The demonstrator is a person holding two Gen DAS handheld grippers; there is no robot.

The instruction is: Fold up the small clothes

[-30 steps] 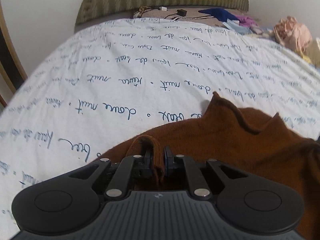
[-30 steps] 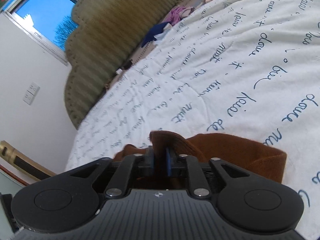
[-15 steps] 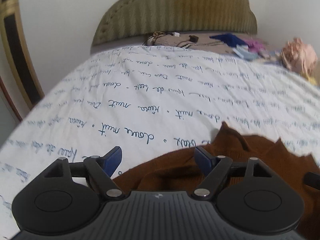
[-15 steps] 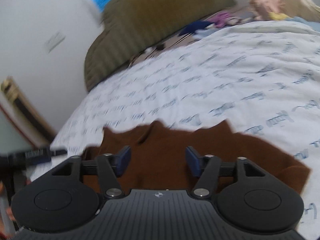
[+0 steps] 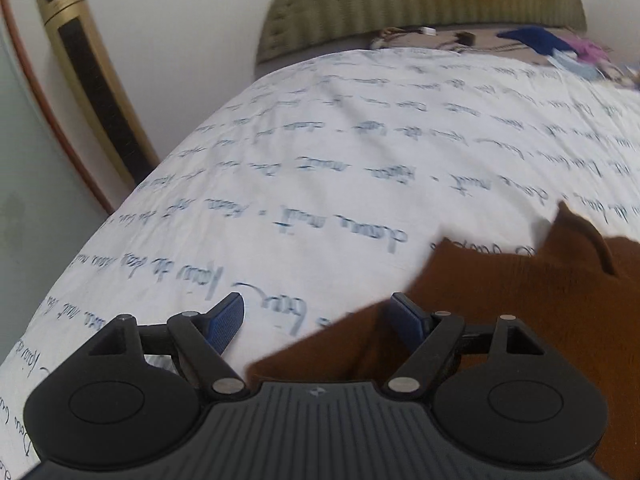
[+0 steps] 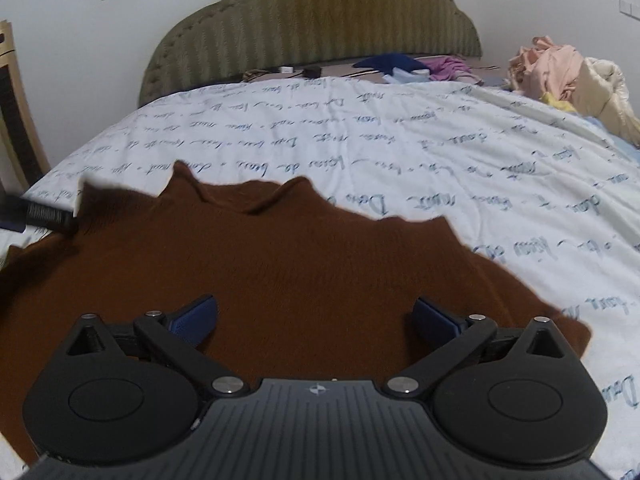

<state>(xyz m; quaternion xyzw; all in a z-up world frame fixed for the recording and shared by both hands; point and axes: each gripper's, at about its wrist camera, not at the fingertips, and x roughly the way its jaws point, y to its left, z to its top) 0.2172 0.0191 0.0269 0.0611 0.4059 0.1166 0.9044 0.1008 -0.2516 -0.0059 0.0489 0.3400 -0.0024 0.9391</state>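
Knitwear (image 6: 304,264), rust-brown, lies spread on the bedspread (image 6: 460,152), left tool (image 5: 320,318) spread, right tool (image 6: 314,316) opening, neither gripping.

Matt brown knit garment (image 6: 304,264) on smooth printed cotton bedsheet (image 6: 440,152)

Two hand-held grippers of matte black plastic: the left gripper (image 5: 318,318) and right gripper (image 6: 314,316) share a ribbed central housing stamped with a small pale emblem, round flat discs either side, angled linkage arms pinned with silver screws, and blue textured finger pads (image 6: 194,316).
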